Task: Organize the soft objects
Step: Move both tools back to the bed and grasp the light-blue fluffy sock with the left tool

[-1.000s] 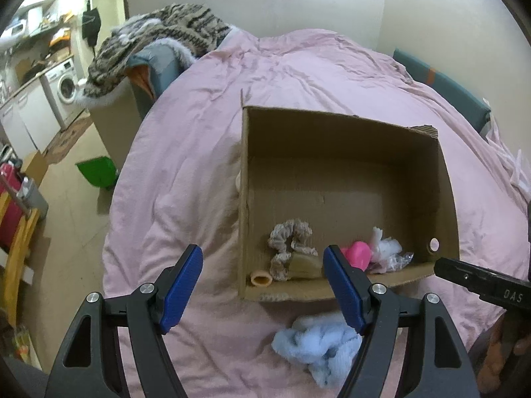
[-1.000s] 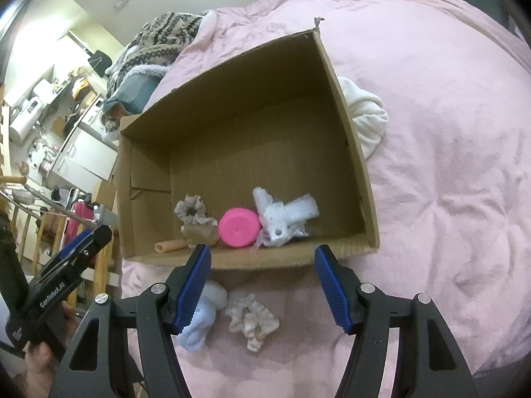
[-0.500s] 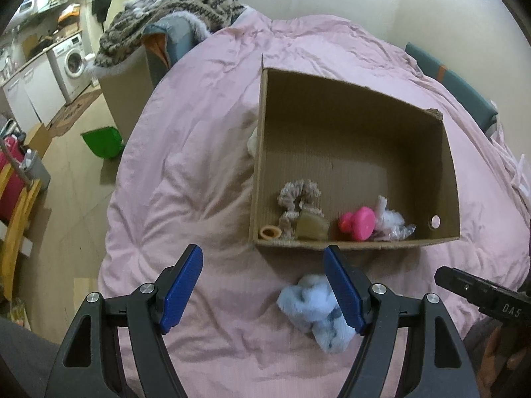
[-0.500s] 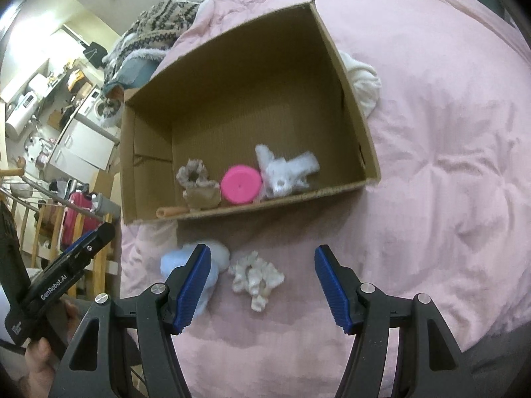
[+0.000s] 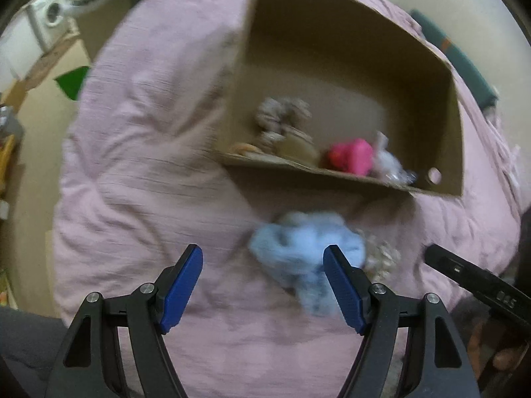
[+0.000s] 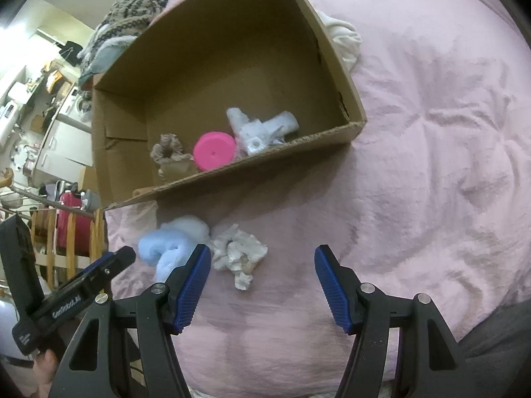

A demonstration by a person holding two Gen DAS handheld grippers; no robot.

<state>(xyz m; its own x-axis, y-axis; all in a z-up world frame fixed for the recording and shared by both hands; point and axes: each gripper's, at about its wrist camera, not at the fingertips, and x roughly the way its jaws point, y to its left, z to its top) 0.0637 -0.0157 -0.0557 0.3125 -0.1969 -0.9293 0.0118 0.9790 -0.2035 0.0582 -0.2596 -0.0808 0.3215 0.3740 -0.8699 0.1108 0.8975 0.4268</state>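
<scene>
A fluffy light-blue soft object [image 5: 305, 248] [image 6: 172, 242] lies on the pink bedcover just in front of an open cardboard box [image 5: 351, 179] [image 6: 345, 76]. A crumpled cream scrunchie [image 6: 239, 252] [image 5: 381, 258] lies beside it on the right. The box holds a beige scrunchie [image 6: 167, 147], a pink round object [image 6: 214, 151] and a white bundle [image 6: 259, 129]. My left gripper [image 5: 264, 290] is open and empty, just short of the blue object. My right gripper [image 6: 262, 288] is open and empty, just short of the cream scrunchie.
The pink bedcover [image 6: 431, 165] spreads wide to the right. A white cloth [image 6: 345, 36] lies against the box's far right side. A patterned blanket [image 6: 132, 20], a washing machine [image 5: 49, 16] and a green bin [image 5: 71, 81] are off the bed to the left.
Both grippers have pulled back and down from the box towards the two soft objects in front of it. The blue object and cream scrunchie now sit closer to the open fingers.
</scene>
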